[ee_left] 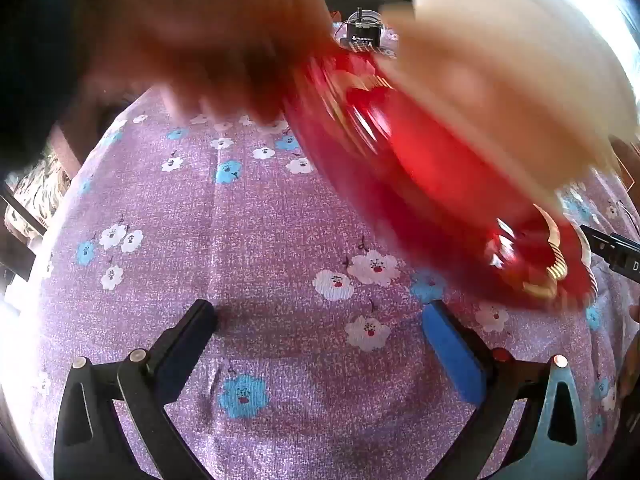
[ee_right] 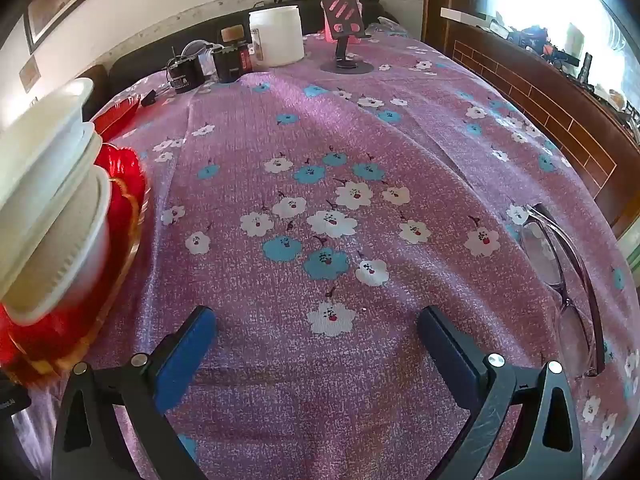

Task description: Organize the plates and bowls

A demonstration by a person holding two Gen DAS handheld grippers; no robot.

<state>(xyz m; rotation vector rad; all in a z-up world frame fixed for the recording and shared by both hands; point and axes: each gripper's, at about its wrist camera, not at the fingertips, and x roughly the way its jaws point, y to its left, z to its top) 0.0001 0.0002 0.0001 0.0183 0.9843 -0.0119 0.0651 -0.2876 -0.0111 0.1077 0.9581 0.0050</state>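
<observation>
**Stack of plates and bowls in mid-air, both tools empty**

A bare hand (ee_left: 192, 36), blurred, carries a stack of red plates (ee_left: 420, 168) with white bowls (ee_left: 500, 60) nested on top across the far right of the left wrist view. In the right wrist view the same stack sits at the left edge, tilted: white bowls (ee_right: 48, 208) leaning over the gold-rimmed red plates (ee_right: 120, 200), and another red plate (ee_right: 118, 114) lying further back on the table (ee_right: 360, 128).

The left tool (ee_left: 320, 332) and the right tool (ee_right: 318, 332) both hover above the flowered cloth with jaws spread wide and nothing between them.

The step in hand looks like the laying-out of the crockery before sorting starts. To do it well, wait until the stack rests flat and still. Then take the bowls first, gripping a rim from the side, since they sit loosely and could slide off the plates. Keep clear of the spectacles (ee_right: 560, 280) lying near the right edge, and of the jars (ee_right: 276, 36) at the far side.
</observation>
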